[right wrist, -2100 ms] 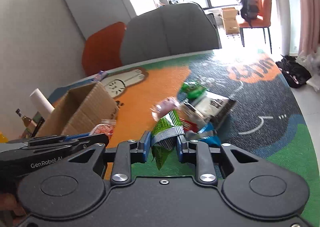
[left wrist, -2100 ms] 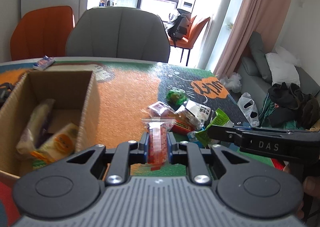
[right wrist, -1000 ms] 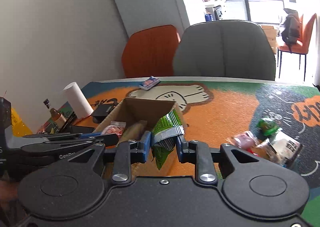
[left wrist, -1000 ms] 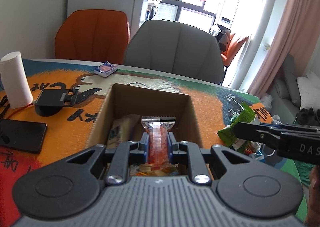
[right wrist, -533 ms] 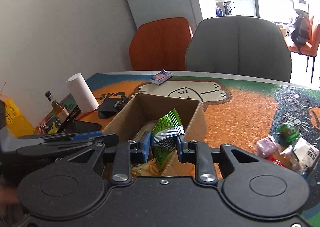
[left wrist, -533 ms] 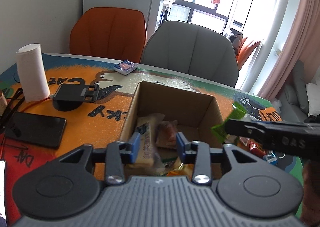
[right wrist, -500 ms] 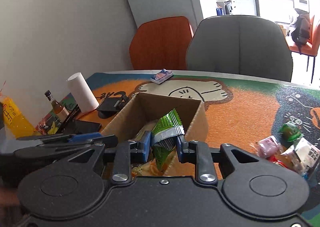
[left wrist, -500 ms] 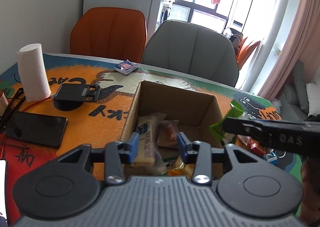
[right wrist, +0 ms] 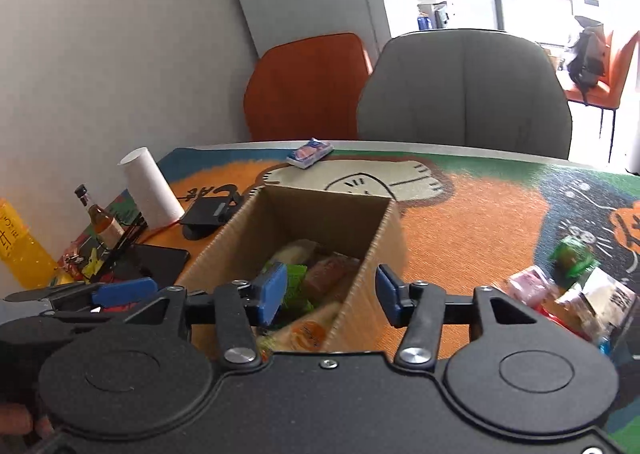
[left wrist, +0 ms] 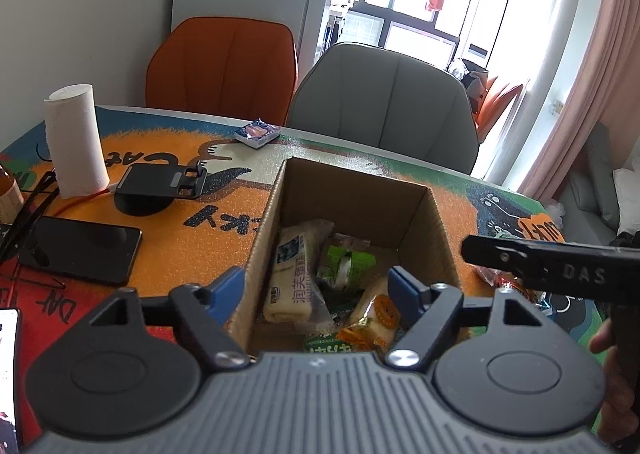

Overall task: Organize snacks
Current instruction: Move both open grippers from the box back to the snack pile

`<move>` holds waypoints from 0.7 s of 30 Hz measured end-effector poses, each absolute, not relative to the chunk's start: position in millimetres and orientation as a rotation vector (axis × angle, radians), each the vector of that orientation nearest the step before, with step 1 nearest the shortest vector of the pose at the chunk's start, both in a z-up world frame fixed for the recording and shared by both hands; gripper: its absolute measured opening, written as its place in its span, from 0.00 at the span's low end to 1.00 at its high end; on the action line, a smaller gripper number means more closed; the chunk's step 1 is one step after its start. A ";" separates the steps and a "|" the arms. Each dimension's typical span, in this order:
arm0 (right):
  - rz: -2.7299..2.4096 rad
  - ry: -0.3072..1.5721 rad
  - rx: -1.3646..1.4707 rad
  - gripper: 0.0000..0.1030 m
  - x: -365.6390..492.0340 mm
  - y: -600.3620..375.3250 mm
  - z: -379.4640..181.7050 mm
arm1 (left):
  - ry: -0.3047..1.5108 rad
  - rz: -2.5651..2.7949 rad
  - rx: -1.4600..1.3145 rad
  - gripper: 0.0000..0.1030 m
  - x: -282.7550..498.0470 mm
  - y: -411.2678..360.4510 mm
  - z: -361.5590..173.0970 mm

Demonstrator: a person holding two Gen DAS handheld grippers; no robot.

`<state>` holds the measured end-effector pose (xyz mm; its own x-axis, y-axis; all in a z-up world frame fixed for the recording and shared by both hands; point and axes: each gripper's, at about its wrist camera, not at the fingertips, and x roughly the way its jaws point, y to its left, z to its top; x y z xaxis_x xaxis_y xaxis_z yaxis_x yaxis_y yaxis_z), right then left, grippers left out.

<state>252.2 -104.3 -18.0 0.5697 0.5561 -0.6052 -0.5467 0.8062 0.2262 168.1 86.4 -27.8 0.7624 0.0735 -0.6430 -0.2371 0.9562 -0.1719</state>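
An open brown cardboard box [left wrist: 352, 194] at frame centre holds several wrapped snacks [left wrist: 294, 282]; more loose packets [right wrist: 568, 286] lie clustered at the right of the right-wrist view.

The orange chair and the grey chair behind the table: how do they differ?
The orange chair stands further left, nearer the wall; the grey chair sits nearer the window. The orange chair's back looks narrower in both views, the grey chair's wider. Both have padded, stitched backs and face the table.
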 end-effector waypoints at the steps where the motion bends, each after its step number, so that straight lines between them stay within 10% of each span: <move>1: 0.638 0.714 0.013 0.55 251.0 -108.1 -18.6 | 0.685 0.169 -0.249 0.79 168.2 85.0 -28.2; 21: 0.524 0.745 0.100 1.00 237.8 -201.8 -31.2 | 0.701 0.038 -0.219 1.00 172.1 31.5 -26.3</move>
